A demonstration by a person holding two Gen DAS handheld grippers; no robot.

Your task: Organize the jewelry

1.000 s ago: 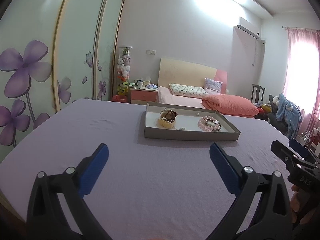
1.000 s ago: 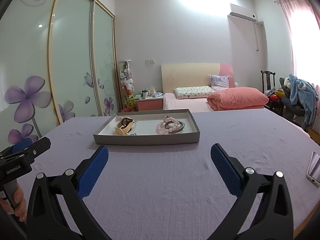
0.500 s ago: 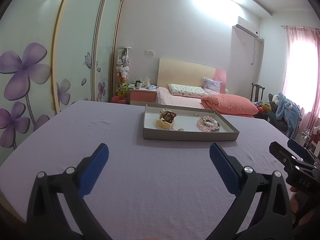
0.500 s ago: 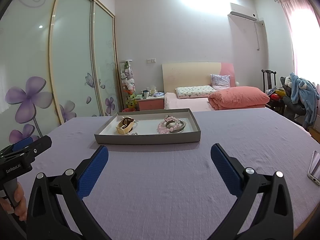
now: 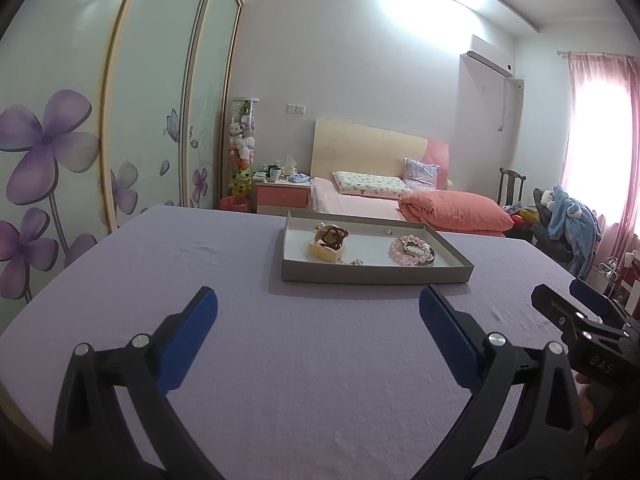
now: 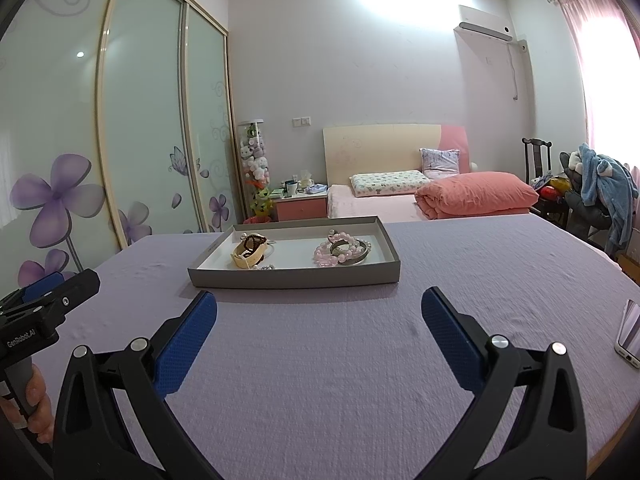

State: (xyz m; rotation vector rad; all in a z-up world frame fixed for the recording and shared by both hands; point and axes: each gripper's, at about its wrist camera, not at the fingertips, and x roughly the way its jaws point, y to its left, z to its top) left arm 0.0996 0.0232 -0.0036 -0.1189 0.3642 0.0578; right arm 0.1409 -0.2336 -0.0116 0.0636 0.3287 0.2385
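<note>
A shallow grey tray with a white floor sits on the purple tablecloth. In it lie a cream bangle with a dark beaded bracelet at the left, pink bead bracelets with a silver bangle at the right, and small silvery pieces near the front wall. My left gripper is open and empty, short of the tray. My right gripper is open and empty, just short of the tray's front wall.
The purple-covered table reaches to the frame edges. A phone lies at the table's right edge. The other gripper shows at the right edge of the left wrist view and the left edge of the right wrist view. A bed, wardrobe doors and a chair stand behind.
Both grippers have moved slightly forward toward the tray, which looks a little larger and nearer. Both stay open and empty.
</note>
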